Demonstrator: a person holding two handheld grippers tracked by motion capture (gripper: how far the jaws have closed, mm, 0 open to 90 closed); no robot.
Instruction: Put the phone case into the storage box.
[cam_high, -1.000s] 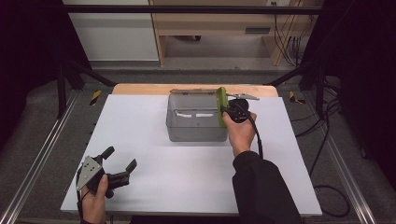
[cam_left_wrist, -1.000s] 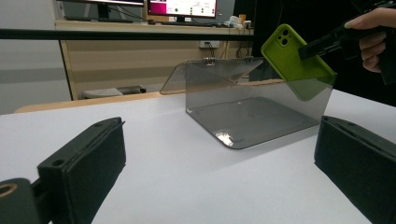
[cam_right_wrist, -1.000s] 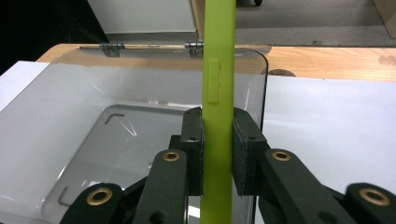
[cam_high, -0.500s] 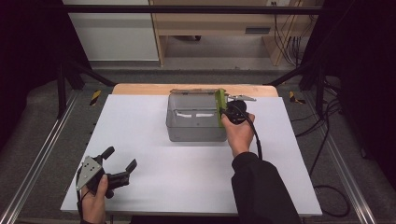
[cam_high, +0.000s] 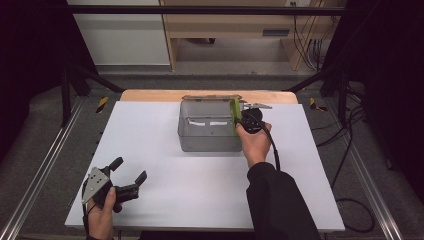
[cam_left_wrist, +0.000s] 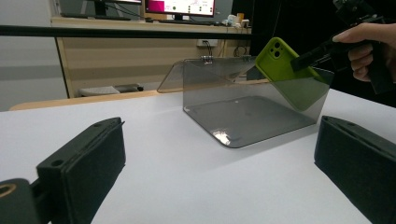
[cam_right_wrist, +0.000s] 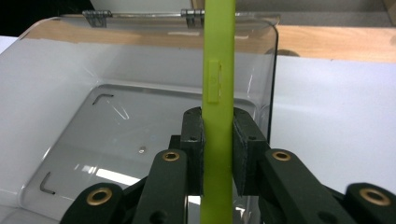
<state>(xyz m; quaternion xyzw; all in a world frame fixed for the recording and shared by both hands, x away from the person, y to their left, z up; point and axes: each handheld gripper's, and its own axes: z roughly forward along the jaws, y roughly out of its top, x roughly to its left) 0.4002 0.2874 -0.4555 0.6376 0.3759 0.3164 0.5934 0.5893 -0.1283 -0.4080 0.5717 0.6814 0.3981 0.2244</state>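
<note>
**Right gripper holds phone over open box; left gripper idle**

The right gripper (cam_high: 239, 119) is clamped on a green phone (cam_high: 235, 113). In the right gripper view, both black pads press flat against the two broad faces of the phone (cam_right_wrist: 217, 116), which stands on edge between them with a side button facing the camera. In the left gripper view, the phone (cam_left_wrist: 280, 63) is tilted, camera end up, with its lower part already below the rim and inside the box.

The clear box (cam_high: 207, 131) is a smoke-tinted plastic container that stands on the white desk (cam_high: 150, 145), near the desk's far edge. Its hinged lid (cam_left_wrist: 201, 70) is swung open and leans back behind the box. The phone sits at the right-hand wall of the box as the high view shows it. The box floor (cam_right_wrist: 140, 140) is bare under the phone.

The left gripper (cam_high: 125, 176) is held low over the near left corner of the desk, well apart from the box. Its jaws stand wide apart with nothing between them; the left gripper view looks between the two pads (cam_left_wrist: 88, 163) toward the box.
</note>
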